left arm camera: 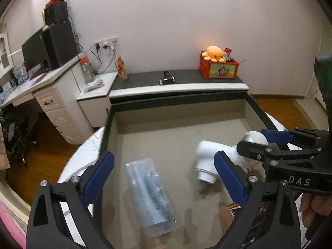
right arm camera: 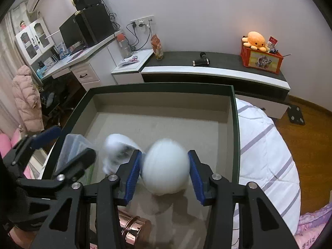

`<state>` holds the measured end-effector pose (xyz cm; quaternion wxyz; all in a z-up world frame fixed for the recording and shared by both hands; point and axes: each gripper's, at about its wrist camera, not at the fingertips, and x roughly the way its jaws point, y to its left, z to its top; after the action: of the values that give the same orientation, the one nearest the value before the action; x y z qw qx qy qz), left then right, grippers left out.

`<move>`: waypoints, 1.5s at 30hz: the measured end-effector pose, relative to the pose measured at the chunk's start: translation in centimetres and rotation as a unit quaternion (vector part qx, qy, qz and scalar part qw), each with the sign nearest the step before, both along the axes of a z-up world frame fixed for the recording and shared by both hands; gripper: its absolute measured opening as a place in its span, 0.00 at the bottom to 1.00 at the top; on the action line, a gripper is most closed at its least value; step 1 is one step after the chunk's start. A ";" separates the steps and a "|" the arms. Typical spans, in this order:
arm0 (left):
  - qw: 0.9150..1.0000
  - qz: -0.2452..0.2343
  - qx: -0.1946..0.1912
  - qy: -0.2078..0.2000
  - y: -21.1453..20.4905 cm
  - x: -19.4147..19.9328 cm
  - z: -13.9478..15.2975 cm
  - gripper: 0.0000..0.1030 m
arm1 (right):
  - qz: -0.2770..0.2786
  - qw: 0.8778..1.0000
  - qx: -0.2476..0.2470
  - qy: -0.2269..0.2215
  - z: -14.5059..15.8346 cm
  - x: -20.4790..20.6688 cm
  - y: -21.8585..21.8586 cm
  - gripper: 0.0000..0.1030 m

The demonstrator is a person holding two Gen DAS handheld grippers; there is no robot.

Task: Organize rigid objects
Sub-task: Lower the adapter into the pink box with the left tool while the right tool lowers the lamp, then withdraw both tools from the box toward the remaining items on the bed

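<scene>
**tray_tinkerer:** So where did we have the white device [left arm camera: 209, 155] at that point? It lay inside the tray [left arm camera: 182, 101], toward the tray's right wall. Its rounded head [right arm camera: 166, 166] sat right between the blue pads of our right claw [right arm camera: 165, 169], and the nozzle end pointed off to the left, toward the clear plastic case [left arm camera: 151, 195].

**benchwarmer42:** Yep, and our right claw was only about half spread. We saw a sliver of gap on the right pad, while the left side was too blurry to call contact. So not a clean hold, as far as we could judge. Our left claw [left arm camera: 164, 178] stood wide with nothing pinched, hanging over the clear plastic case, which ran lengthwise away from us between its fingers.

**tray_tinkerer:** So the right hand was clearly the nearer one for the white device. The copper cylinder [right arm camera: 134, 230] lay just under that claw, at the tray's near edge, so we figured it could get bumped.
</scene>
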<state>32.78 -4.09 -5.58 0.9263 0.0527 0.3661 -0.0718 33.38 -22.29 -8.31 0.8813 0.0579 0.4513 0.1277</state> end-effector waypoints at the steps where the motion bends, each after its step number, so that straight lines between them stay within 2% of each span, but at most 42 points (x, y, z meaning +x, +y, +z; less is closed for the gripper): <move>1: 1.000 0.003 -0.003 -0.003 0.4 -0.3 0.3 0.97 | -0.004 1.000 -0.002 0.000 0.1 -0.1 -0.2 0.68; 2: 1.000 0.007 -0.004 -0.005 0.7 -0.6 0.6 0.98 | -0.009 1.000 -0.002 -0.001 0.2 -0.2 -0.3 0.79; 4: 1.000 0.018 0.000 -0.014 1.2 -1.3 1.1 0.99 | -0.005 1.000 0.014 -0.002 0.5 -0.7 -0.4 0.81; 8: 0.999 0.032 0.003 -0.035 2.1 -3.3 2.3 1.00 | -0.019 1.000 0.001 -0.020 1.4 -2.2 0.1 0.88; 17: 0.995 0.064 -0.003 -0.082 3.8 -10.0 5.1 1.00 | -0.042 0.995 -0.020 -0.085 5.1 -8.6 1.6 0.88; 23: 0.992 0.081 -0.014 -0.100 4.8 -15.2 6.5 1.00 | -0.051 0.988 -0.028 -0.144 8.5 -15.9 2.7 0.88; 27: 0.991 0.085 -0.019 -0.098 5.2 -18.6 6.7 1.00 | -0.061 0.983 -0.029 -0.168 9.5 -20.3 2.7 0.88; 32: 0.991 0.091 -0.039 -0.095 5.7 -22.5 6.6 1.00 | -0.065 0.980 -0.034 -0.185 9.8 -25.2 2.8 0.88; 41: 0.991 0.091 -0.026 -0.097 5.1 -27.9 6.3 1.00 | -0.088 0.974 -0.024 -0.205 9.3 -31.6 2.4 0.88; 45: 0.990 0.093 -0.032 -0.096 5.1 -30.3 5.8 1.00 | -0.105 0.971 -0.028 -0.213 9.1 -33.6 2.5 0.88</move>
<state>2.52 1.05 0.17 0.9611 -0.0046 0.2759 0.0083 -0.25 -19.83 0.78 0.9668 0.0517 0.2483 0.0309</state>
